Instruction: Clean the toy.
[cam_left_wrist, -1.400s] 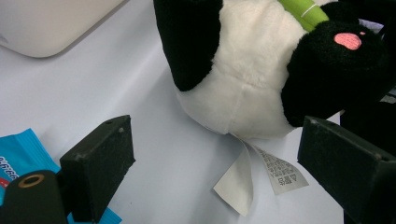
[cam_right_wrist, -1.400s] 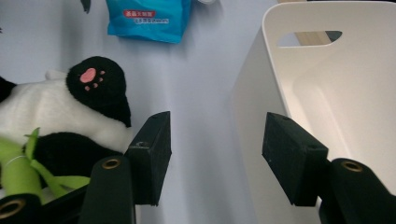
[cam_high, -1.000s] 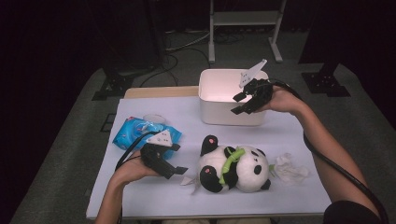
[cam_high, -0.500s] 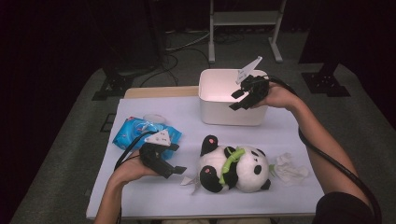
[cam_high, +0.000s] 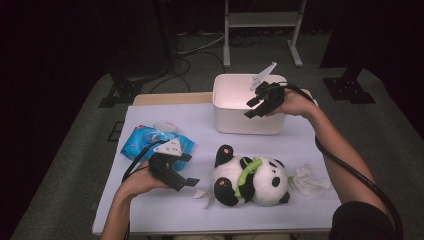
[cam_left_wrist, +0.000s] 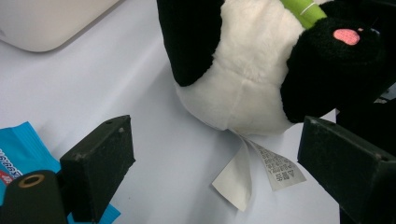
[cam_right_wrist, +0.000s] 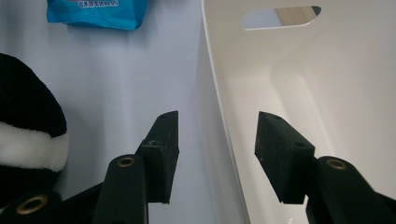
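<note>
The white bin (cam_high: 248, 105) stands at the far side of the counter (cam_high: 150, 210), beyond the plush panda. The right claw (cam_high: 256, 104) straddles the bin's near wall: in the right gripper view 1 jaw hangs outside that wall and the other inside, with the rim (cam_right_wrist: 219, 121) running up between them. The jaws have just been closing, yet both pads stand clear of the wall, so the claw is spread and pinches nothing. A slot handle (cam_right_wrist: 280, 16) is cut into the bin's end wall.

The panda (cam_high: 248, 175) lies on its side just in front of the bin, a green strip (cam_high: 246, 175) across its body and 2 white tags (cam_left_wrist: 254, 170) trailing from its seam onto the counter. The left claw (cam_high: 185, 184) rests on the counter left of the panda, well apart from the bin, its jaws spread wide and pointing at the tags, touching nothing.

A blue packet (cam_high: 152, 142) lies left of the bin, just behind the left claw. A crumpled white tissue (cam_high: 309, 179) lies right of the panda, in front of the bin.
</note>
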